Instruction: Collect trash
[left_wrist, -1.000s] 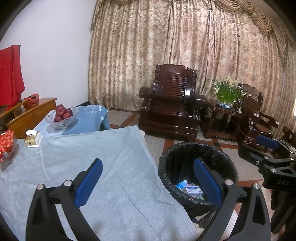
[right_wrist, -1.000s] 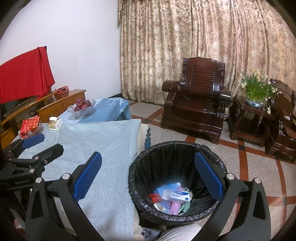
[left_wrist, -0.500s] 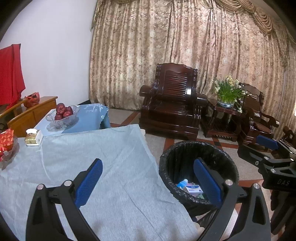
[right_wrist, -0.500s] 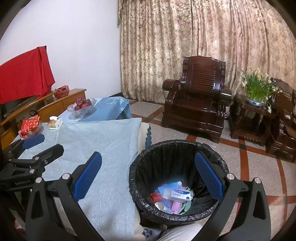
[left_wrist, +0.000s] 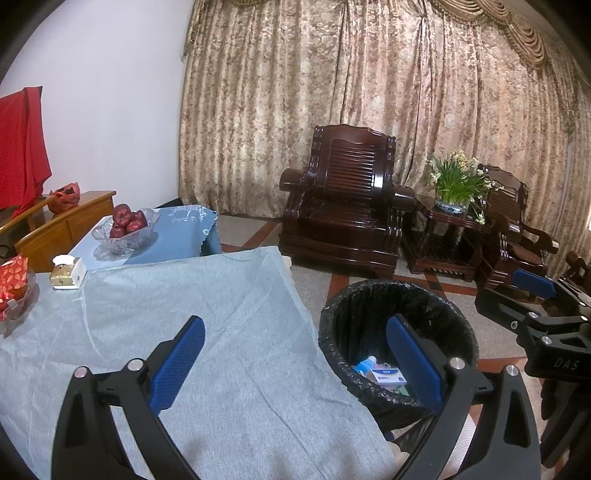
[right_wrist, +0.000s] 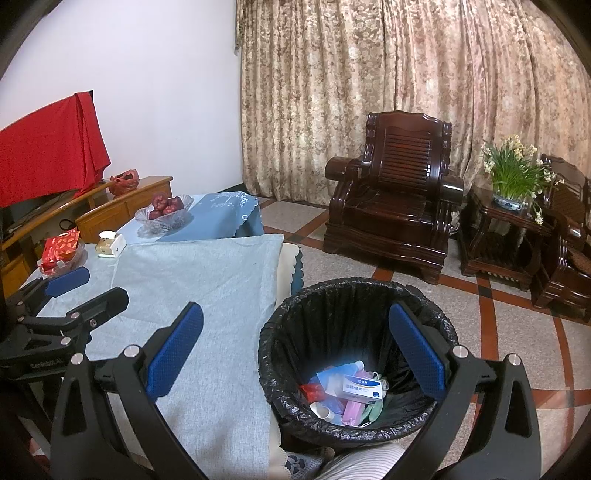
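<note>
A round bin with a black liner (right_wrist: 332, 314) stands on the floor at the right edge of the table. Inside lies trash: a white-and-blue box (right_wrist: 362, 387), pink and blue packets and a small cup. In the left wrist view the bin (left_wrist: 354, 317) is low right, with the box (left_wrist: 386, 376) showing. My right gripper (right_wrist: 295, 314) hangs open and empty above the bin's near left rim. My left gripper (left_wrist: 295, 325) is open and empty over the table's right edge. Each gripper shows in the other's view: the right gripper (left_wrist: 513, 293), the left gripper (right_wrist: 96, 290).
The table wears a grey-blue cloth (left_wrist: 166, 314). At its far end sit a glass bowl of red apples (left_wrist: 125, 225), a small gold-and-white box (left_wrist: 66, 271) and a dish of red packets (left_wrist: 14, 280). A dark wooden armchair (left_wrist: 347, 206) and a potted plant (left_wrist: 454, 184) stand beyond. A striped trouser knee (right_wrist: 362, 461) is below.
Both views have drifted only slightly. The grippers stay open and empty, and the bin's contents look the same.
</note>
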